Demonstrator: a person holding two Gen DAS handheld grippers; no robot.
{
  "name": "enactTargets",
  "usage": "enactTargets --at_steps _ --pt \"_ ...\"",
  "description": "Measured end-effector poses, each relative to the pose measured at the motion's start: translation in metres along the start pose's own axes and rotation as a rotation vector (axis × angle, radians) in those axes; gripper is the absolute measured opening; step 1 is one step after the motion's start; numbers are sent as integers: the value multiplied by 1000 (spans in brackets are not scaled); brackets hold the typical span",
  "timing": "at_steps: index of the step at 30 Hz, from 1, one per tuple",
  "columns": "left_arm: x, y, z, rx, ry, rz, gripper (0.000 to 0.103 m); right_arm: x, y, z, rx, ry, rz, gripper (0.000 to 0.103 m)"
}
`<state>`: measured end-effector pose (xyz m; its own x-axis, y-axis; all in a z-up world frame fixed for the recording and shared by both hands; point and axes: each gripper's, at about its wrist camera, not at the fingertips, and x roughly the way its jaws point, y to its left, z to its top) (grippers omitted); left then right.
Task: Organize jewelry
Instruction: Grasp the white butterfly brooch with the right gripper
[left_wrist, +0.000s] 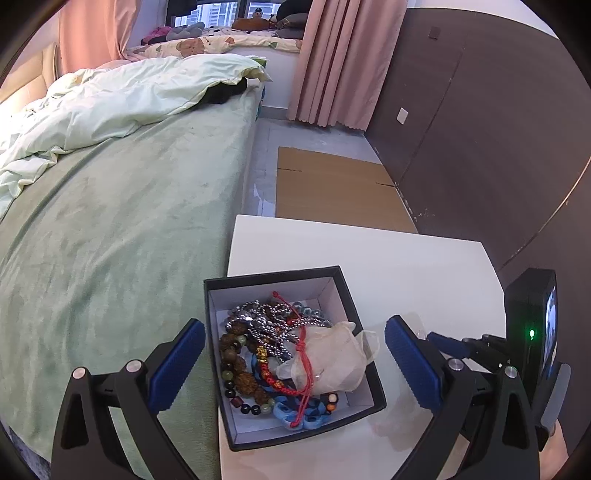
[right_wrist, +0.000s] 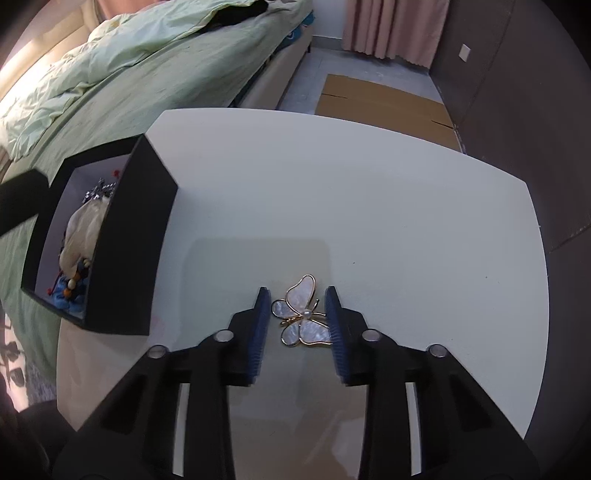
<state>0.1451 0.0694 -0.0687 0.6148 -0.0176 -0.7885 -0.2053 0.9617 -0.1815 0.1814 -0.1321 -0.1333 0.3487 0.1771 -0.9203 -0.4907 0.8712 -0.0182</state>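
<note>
While the right claw (right_wrist: 298, 320) reaches forward low over the white surface (right_wrist: 369, 206), its two blue-padded fingers (right_wrist: 260, 325) stand on either side of a butterfly brooch (right_wrist: 301, 314), one finger just left of the wings and one just right, with slim gaps showing on both sides, so the claw is spread and not yet pinching. The brooch lies flat on the near middle of the surface, gold-rimmed with pearly wings and a small pearl at its centre. Over at the left edge of the surface sits a black box (right_wrist: 129, 236) with a white lining, well apart from the brooch. The left claw (left_wrist: 295, 365) hovers above that box (left_wrist: 354, 295), tilted to look down into it, its fingers (left_wrist: 177, 369) spread wide, one out beyond the box's left wall over the green bed (left_wrist: 110, 221) and the other beyond its right wall over the surface (left_wrist: 369, 247). Inside the box lies a tangle of jewelry: brown and green bead bracelets (left_wrist: 236, 373), a silvery chain (left_wrist: 258, 325), a red cord bracelet (left_wrist: 291, 369), a blue piece (left_wrist: 295, 413) (what kind is unclear) and a pale sheer pouch (left_wrist: 332, 358). Flattened cardboard (left_wrist: 332, 188) lies on the floor beyond the far edge of the surface.
</note>
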Motion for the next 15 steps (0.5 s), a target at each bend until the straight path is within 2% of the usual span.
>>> enactTargets --at_steps 8,15 --pt "-9 13 3 -33 -15 -6 95 -4 -8 0 28 15 53 28" --pt "-16 20 6 -51 -26 -17 95 -9 -16 3 91 25 136 28"
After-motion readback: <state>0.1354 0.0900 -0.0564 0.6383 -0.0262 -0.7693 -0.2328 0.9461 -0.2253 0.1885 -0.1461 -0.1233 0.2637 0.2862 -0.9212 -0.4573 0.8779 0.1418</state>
